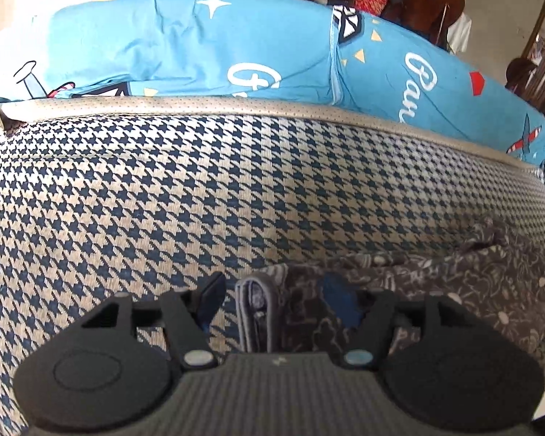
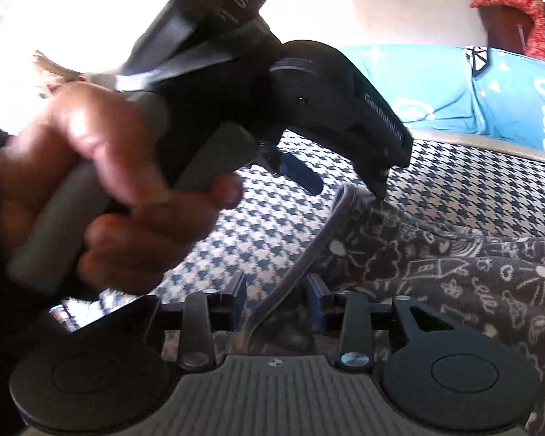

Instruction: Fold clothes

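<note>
The dark grey patterned cloth (image 1: 436,276) lies on the checked blue-and-cream cover (image 1: 200,189), down at four o'clock in the left view. Its grey edge runs up between the blue pads (image 1: 210,298) of the left gripper (image 1: 272,301), which stand apart and do not squeeze it. The right gripper (image 2: 276,294) is open around that edge too. A hand (image 2: 101,185) holds the left gripper at nine o'clock in the right view.

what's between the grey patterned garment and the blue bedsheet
In the left wrist view, bare houndstooth mattress with its beige piped edge separates the grey patterned garment from the blue bedsheet.
</note>
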{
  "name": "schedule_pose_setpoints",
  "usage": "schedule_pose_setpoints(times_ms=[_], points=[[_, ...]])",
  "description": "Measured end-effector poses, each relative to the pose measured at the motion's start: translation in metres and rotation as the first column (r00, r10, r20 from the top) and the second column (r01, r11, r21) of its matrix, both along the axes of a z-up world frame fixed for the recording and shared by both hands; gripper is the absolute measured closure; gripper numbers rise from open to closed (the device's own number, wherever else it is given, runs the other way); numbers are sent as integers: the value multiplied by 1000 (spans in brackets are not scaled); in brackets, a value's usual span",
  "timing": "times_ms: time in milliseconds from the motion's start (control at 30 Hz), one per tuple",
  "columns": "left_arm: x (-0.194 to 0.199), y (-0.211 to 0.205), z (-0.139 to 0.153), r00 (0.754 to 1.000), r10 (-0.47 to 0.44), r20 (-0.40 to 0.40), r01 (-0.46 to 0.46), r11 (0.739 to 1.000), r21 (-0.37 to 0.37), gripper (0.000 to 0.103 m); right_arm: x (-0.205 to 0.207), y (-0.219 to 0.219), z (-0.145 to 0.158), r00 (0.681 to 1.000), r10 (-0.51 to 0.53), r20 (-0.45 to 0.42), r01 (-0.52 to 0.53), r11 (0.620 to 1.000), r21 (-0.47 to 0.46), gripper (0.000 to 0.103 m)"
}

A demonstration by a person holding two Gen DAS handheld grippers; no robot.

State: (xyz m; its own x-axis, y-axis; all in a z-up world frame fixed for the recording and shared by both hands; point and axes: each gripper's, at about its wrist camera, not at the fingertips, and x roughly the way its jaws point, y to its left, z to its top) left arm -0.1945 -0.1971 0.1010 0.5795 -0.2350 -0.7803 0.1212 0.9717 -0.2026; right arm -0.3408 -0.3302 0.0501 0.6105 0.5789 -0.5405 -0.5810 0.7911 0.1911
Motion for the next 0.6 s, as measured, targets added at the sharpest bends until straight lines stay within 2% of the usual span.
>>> schedule_pose_setpoints(times_ms=[67,200,333,467,600], points=[[0,-2,1,1000,0,2,0,1000,-15,37,-7,-10,4,1000,-4,13,4,1000,4,64],[-1,-18,-2,1000,-23,-2,23,1000,-16,37,-18,-37,12,995,-89,37,88,996,14,63],[-4,-42,-5,998,-64,-5,64,998,-2,30,0,-68,17,983,-179,51,178,984,16,64],[-6,-67,-13,994,-109,-24,109,994,9,30,20,-96,31,972,-233,39,232,972,24,64],[-9,-85,-22,989,-143,-43,144,989,26,29,22,-116,34,968,-249,35,249,969,-2,64]])
